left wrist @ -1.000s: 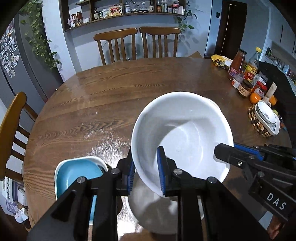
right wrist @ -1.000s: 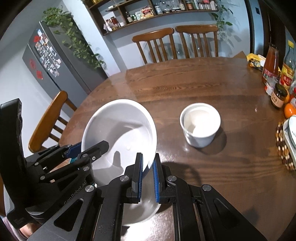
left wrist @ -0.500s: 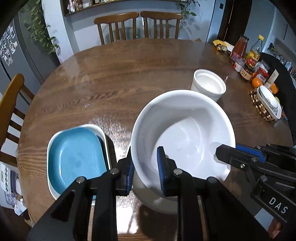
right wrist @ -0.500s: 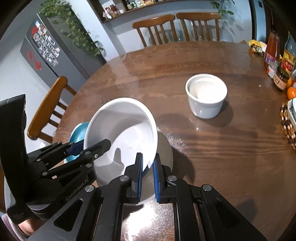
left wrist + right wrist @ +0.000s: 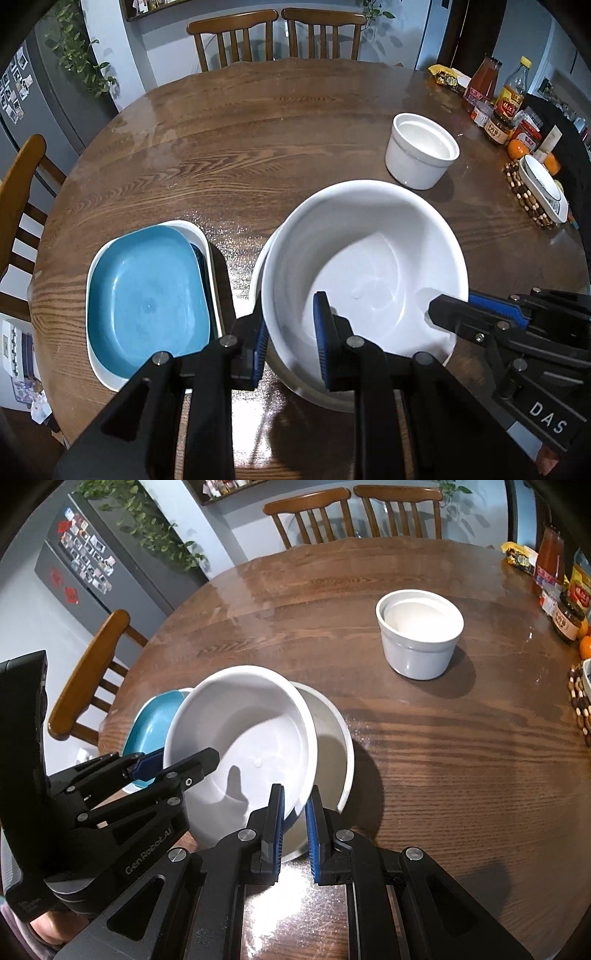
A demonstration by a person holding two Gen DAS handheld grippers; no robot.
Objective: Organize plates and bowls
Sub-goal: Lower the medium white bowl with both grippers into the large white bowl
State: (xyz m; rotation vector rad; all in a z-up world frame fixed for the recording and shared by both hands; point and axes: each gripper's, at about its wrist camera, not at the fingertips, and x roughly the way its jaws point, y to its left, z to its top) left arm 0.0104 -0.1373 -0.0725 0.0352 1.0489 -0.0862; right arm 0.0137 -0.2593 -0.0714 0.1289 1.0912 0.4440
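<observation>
Nesting is in hand: bowl (image 5: pixel 364 266), clamped at opposite rims by left gripper (image 5: pixel 290 338) and right gripper (image 5: pixel 294 806), must be centred over lower bowl (image 5: pixel 332 746), then released.

Bowls and plates gathered at the near edge of the round wooden table

A large white bowl (image 5: pixel 369 266) hangs tilted just above a second white bowl (image 5: pixel 332 746) of similar size, held by its rim at two points on the near side. To its left a teal plate (image 5: pixel 147 295) lies nested in a white rectangular dish (image 5: pixel 96 369). Farther off to the right, a small white ramekin (image 5: pixel 421 155) stands upright, another nested inside it.
</observation>
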